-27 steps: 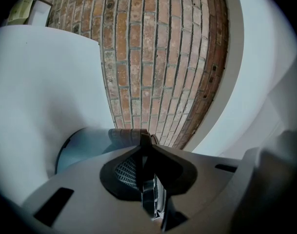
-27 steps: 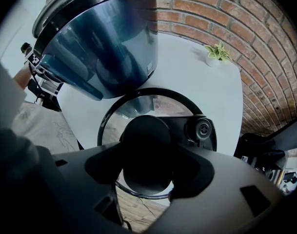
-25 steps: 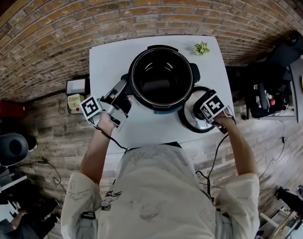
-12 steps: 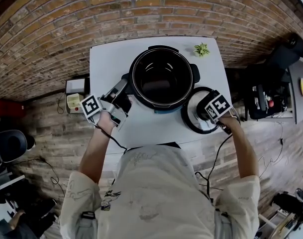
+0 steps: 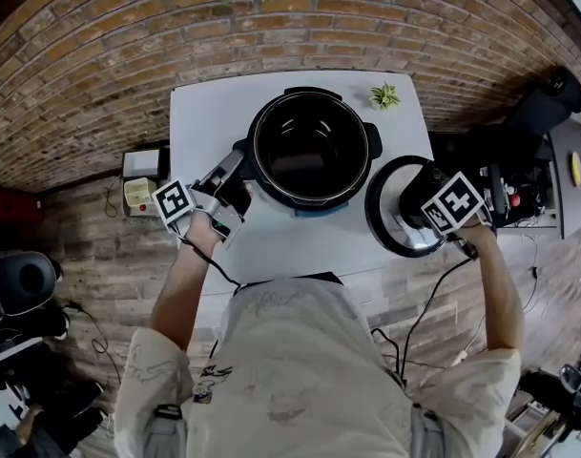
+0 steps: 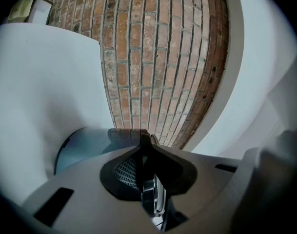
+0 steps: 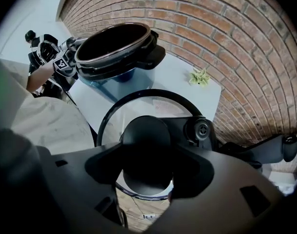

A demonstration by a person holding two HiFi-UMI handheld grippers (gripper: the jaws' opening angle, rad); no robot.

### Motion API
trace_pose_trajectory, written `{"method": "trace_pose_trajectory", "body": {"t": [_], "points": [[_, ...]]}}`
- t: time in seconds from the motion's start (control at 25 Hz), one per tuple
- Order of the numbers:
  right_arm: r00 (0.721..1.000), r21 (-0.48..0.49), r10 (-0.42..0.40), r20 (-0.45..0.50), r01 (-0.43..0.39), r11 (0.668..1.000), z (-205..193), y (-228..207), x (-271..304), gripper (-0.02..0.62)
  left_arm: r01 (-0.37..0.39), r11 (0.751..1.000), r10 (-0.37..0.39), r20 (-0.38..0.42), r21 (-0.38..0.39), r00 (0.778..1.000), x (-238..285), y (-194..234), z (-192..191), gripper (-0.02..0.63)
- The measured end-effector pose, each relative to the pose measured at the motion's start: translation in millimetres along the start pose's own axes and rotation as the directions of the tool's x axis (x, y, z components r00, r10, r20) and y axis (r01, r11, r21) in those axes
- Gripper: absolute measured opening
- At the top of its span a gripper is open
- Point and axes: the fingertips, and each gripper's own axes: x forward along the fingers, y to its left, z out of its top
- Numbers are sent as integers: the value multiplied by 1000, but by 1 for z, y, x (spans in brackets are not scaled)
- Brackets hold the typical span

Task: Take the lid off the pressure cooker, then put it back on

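The black pressure cooker (image 5: 259,151) stands open on the white table (image 5: 214,113), its pot dark inside. My left gripper (image 5: 233,177) is level at the cooker's left side and shut on the cooker's side handle (image 6: 144,152). The glass lid (image 5: 390,219), black-rimmed, hangs in the air at the table's right edge, clear of the cooker. My right gripper (image 5: 422,208) points down, shut on the lid's round black knob (image 7: 146,140). In the right gripper view the lid's rim (image 7: 138,95) arcs below the cooker (image 7: 114,45).
A small green plant (image 5: 386,93) sits at the table's far right corner. Black equipment (image 5: 519,160) stands right of the table, a small box (image 5: 142,165) to its left. A brick wall runs behind the table. Cables trail from both grippers.
My right gripper has risen with the lid and drifted right, so the lid now hangs off the table. The left gripper and the cooker have not moved.
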Motion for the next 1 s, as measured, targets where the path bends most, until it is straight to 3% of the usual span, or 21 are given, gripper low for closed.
{"method": "trace_pose_trajectory", "body": {"t": [0.2,0.52,0.72,1.0], "points": [[999,-48,-44,5,44,998,3,-8,-46,293,8,1000,-8,1,-2,1000,1,0,0,64],[996,-111,-36,84,46,993,31,0,-114,293,14,1000,-14,3,-2,1000,1,-1,1,64],[988,-158,2,152,23,987,67,13,-141,293,13,1000,-13,1,1,1000,1,-1,0,64],[983,-270,47,176,3,963,124,36,-142,293,21,1000,-21,4,-1,1000,1,0,0,64]]}}
